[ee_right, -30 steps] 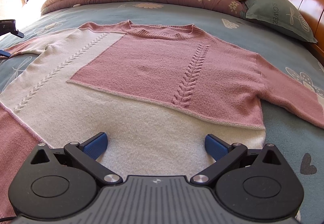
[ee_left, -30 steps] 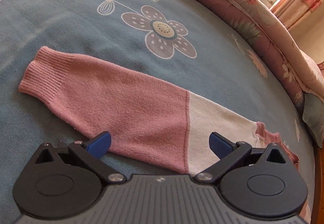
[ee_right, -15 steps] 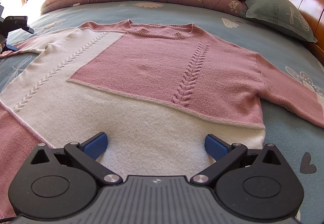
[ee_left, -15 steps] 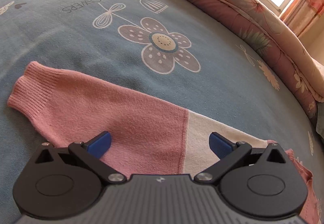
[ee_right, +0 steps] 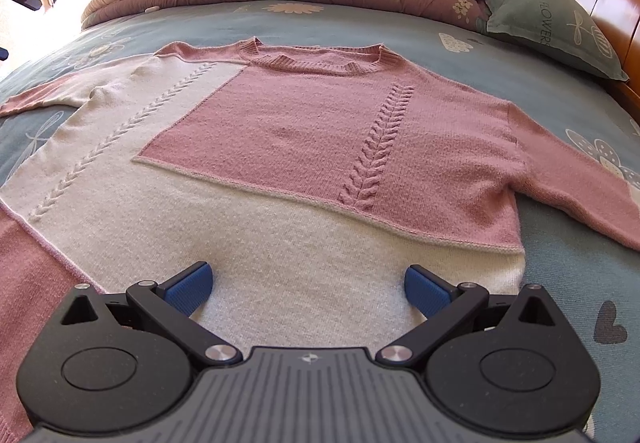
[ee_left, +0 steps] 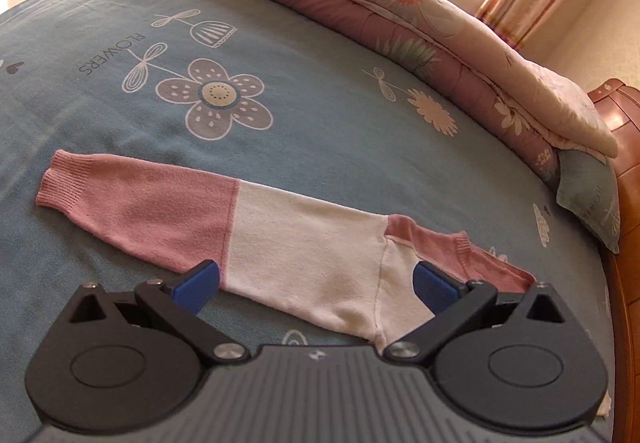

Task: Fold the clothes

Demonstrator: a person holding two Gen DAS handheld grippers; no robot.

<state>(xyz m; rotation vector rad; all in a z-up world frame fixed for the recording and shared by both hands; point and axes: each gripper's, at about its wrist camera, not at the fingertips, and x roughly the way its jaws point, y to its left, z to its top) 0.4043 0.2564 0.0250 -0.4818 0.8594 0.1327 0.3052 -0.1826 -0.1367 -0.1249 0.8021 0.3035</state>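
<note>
One pink-and-cream knitted sweater (ee_right: 320,147) is lying flat on the blue flowered bedsheet (ee_left: 320,115), both sleeves stretched outward. The left gripper (ee_left: 316,281) is hovering, jaws spread, over the left sleeve (ee_left: 224,219); the right gripper (ee_right: 308,285), likewise spread, is hanging near the hem. Folding is just beginning; next, probably, pinching that sleeve and carrying it inward.

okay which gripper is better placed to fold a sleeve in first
Left, probably. The left gripper is open right over the outstretched sleeve; the right gripper sits open over the sweater hem.
</note>
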